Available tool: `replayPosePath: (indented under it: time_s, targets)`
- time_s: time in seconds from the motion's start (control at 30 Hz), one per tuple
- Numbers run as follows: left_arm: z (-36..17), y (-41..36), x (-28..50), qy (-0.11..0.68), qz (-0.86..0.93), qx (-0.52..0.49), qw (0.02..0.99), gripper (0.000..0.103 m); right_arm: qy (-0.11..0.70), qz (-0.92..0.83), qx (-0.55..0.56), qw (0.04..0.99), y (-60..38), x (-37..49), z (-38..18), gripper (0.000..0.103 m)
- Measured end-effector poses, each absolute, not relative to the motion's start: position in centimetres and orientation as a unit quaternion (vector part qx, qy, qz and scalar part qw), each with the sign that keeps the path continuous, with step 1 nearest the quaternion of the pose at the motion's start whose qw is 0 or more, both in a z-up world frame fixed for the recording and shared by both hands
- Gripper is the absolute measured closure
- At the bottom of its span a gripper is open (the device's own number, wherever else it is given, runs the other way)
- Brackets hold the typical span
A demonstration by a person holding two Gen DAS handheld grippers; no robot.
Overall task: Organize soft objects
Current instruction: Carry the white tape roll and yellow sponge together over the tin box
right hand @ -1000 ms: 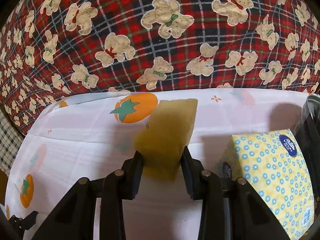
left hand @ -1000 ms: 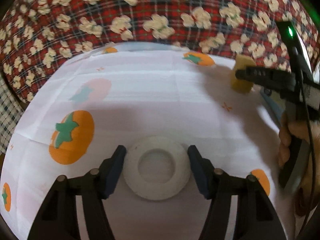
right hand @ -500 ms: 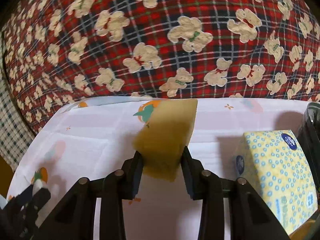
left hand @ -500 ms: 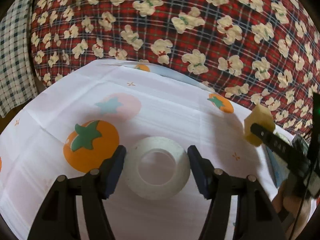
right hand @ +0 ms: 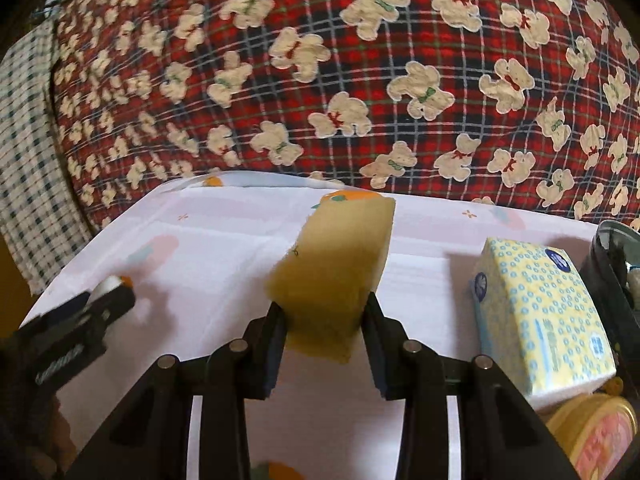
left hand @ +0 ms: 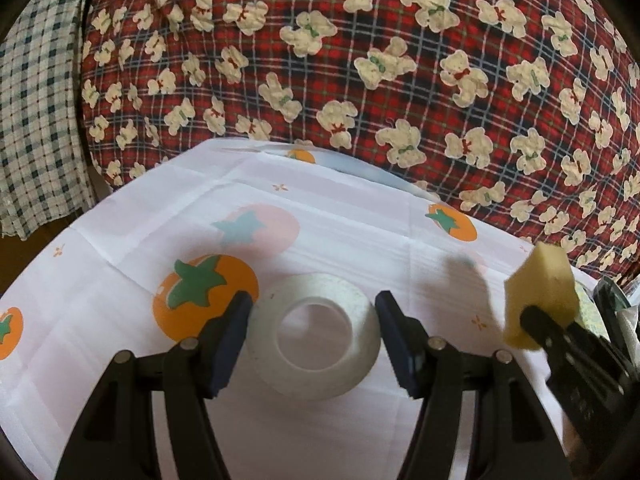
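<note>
Between my right gripper's [right hand: 324, 320] pads sits the yellow sponge [right hand: 334, 276], clamped and raised over the fruit-print cloth [right hand: 224, 248]. My left gripper [left hand: 312, 330] grips a white foam ring [left hand: 314, 330] above that cloth. Beside the sponge lies a tissue pack [right hand: 540, 312].

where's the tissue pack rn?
Right wrist view, right side: the tissue pack lies on the tablecloth, right of the sponge in the right gripper.

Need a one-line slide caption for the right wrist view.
Right tongs grip a yellow sponge above the fruit-print cloth, tissue pack alongside.
</note>
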State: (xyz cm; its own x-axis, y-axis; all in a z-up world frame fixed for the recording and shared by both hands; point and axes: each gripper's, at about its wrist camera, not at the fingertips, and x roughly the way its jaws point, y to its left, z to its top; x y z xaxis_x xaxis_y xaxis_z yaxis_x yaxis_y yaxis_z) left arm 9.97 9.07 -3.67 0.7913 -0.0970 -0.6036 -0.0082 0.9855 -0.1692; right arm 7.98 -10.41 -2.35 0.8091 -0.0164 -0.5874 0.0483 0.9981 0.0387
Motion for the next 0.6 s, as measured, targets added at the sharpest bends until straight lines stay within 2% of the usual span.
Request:
replayPosePath:
  time_s: [0.6]
  targets:
    - [-2.4,8.2,4.3,0.260,-0.109,-0.121,0.952,0.040,0.272,0.070,0.032,0.959,-10.6,0.3,-1.3,0.064]
